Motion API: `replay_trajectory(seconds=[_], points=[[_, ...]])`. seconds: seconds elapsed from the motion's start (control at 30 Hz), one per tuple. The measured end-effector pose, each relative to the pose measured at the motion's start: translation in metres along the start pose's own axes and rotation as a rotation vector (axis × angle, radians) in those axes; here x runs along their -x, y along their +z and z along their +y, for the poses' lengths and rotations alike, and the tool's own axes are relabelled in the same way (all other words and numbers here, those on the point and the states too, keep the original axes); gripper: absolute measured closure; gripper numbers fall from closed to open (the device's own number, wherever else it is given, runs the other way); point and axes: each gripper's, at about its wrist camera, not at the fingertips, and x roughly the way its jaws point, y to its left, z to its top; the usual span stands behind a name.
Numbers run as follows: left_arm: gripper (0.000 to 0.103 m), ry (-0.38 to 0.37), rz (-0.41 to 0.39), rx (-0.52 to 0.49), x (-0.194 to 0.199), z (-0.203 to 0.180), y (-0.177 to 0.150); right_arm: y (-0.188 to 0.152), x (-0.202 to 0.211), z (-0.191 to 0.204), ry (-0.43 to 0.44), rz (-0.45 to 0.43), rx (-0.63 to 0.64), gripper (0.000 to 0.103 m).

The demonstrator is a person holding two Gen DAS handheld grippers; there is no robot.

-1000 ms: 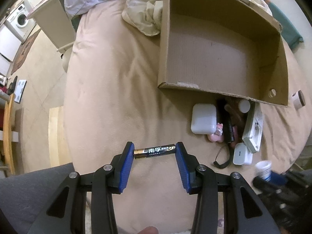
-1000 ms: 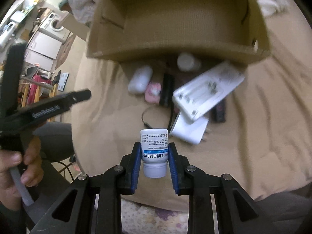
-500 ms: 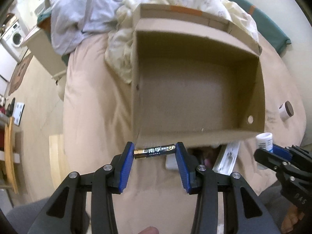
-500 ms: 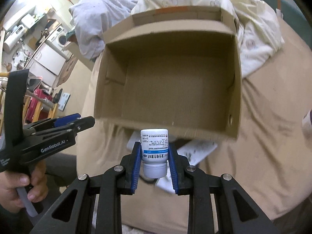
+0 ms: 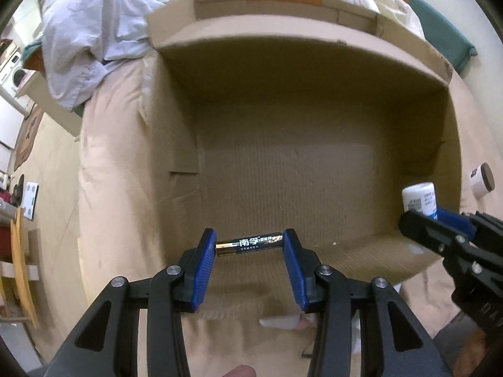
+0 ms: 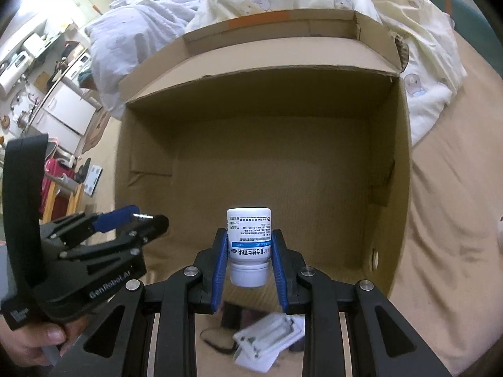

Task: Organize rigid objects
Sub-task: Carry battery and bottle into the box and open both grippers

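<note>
While our left gripper (image 5: 250, 246) clamps a slim black battery (image 5: 250, 245) end to end and our right gripper (image 6: 249, 251) pinches a smooth white pill bottle (image 6: 249, 245) cap down, both hang over the near wall of the empty cardboard box (image 5: 176, 116). We judge it best to lower each near the ribbed floor before letting go, since both cylinders would roll.

matt corrugated cardboard box (image 5: 314, 172); glossy foil-wrapped battery (image 5: 250, 246); smooth white plastic bottle (image 6: 249, 245); soft cloth bedsheet (image 5: 110, 163).
</note>
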Motion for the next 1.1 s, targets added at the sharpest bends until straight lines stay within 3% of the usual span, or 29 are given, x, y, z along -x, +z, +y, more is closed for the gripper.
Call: replay_trajectory(seconds=[0.1,0.43,0.77,1.0,1.07,1.1], points=[[0.063,-0.008,0.008,-0.026,-0.013,-0.007,-0.001,0.001,-0.010,-0.007,-0.009,-0.002,-0.008,0.075],[0.063,0.114,-0.030,-0.138,-0.027,-0.022,-0.011,-0.009,-0.035,-0.004,-0.036,0.048,0.013,0.075],[0.063,0.153,-0.056,-0.176,-0.027,-0.033,-0.018,-0.010,-0.046,-0.008,-0.042,0.083,0.000,0.075],[0.063,0.146,-0.056,-0.173,-0.024,-0.033,-0.020,-0.007,-0.041,-0.011,-0.020,0.056,-0.022,0.074],[0.060,0.136,-0.044,-0.165,-0.024,-0.033,-0.020,-0.006,-0.038,-0.010,-0.011,0.045,-0.019,0.065],[0.056,0.134,-0.040,-0.159,-0.027,-0.026,-0.017,-0.005,-0.036,-0.010,-0.002,0.040,-0.019,0.046]])
